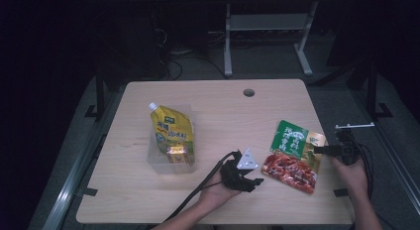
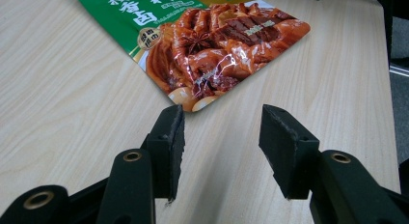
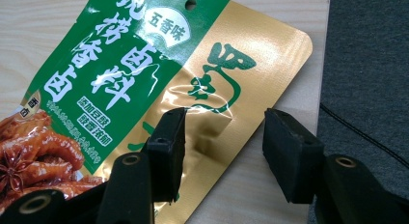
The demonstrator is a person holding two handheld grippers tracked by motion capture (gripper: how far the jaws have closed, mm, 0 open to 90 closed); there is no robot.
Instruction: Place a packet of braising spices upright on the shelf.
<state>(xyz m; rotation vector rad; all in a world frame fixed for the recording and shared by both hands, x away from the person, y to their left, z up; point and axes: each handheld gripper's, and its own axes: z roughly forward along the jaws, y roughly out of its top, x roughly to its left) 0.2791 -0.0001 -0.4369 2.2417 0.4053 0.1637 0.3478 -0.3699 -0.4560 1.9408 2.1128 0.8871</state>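
2 hand-held grippers [image 1: 247,176] [image 1: 324,150], jaws apart

Dim room, table [image 1: 208,106] lit from above — glare on the glossy packet [image 3: 212,89]; high view perhaps slightly soft.

Right gripper [image 3: 222,151] jaws apart over gold corner of green/gold sauce packet [image 3: 144,84]; left jaw on the foil, right jaw past its edge above wood table [image 3: 260,185]. Dark floor at right.
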